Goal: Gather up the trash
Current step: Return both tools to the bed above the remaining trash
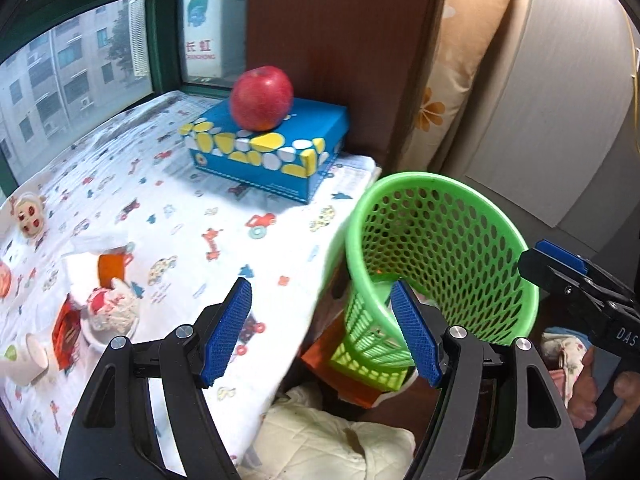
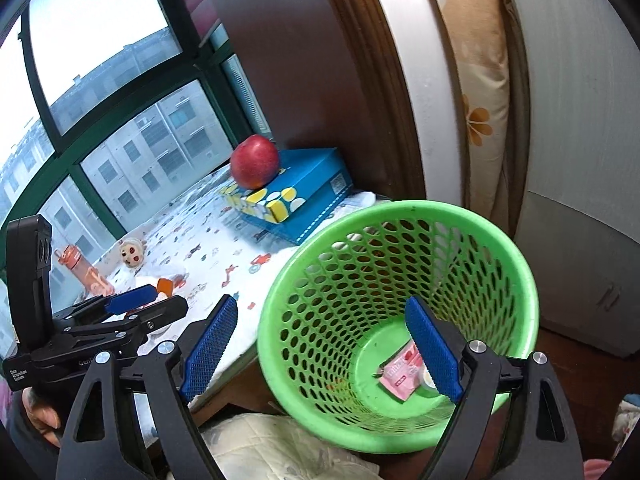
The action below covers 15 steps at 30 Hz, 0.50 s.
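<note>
The left gripper [image 1: 320,328] is hovering with its jaws spread and nothing between them, over the table edge beside the green perforated plastic waste basket [image 2: 516,264]. The right gripper [image 2: 322,346] is also gaping empty above that basket, where a pink printed wrapper [image 2: 402,372] is lying on the bottom (its lettering is unreadable). A red apple [image 1: 261,97] is sitting on a blue patterned cardboard box [image 1: 316,128].

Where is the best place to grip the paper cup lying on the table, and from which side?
Probably across the cup's side wall, coming from above. It lies tipped over, so the rounded wall faces up. The open left tool looks wide enough to span it.
</note>
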Tool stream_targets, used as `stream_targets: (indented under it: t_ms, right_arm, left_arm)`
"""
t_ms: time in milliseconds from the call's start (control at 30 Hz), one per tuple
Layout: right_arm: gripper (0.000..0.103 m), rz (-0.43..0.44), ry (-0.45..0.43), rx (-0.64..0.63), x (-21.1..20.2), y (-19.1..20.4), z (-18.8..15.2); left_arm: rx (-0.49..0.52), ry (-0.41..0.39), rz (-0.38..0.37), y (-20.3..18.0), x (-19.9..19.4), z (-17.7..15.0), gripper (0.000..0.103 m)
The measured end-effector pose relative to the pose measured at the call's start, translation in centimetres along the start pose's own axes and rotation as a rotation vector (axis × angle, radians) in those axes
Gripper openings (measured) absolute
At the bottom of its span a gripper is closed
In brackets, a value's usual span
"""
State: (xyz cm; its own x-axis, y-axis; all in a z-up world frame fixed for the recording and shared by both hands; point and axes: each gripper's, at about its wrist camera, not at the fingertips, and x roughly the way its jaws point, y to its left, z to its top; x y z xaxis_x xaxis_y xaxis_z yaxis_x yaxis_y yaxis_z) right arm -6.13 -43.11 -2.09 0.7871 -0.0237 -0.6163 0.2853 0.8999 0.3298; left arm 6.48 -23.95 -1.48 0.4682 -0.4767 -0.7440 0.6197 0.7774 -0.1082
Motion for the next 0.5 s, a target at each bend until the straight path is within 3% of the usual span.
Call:
stream_targets:
  t_ms: [267,500]
  right_arm:
    - [0.083,0.088,0.056,-0.089,2.8,6.0,-0.3]
    - [0.083,0.14,0.086,-0.141,4.6,10.2,-0.6]
  left_arm:
    - [-0.138,-0.019,0.144,8.9,-2.5,-2.3,0.071]
    - [-0.189,-0.001,0.262,16.2,-3.3,-4.5,0.071]
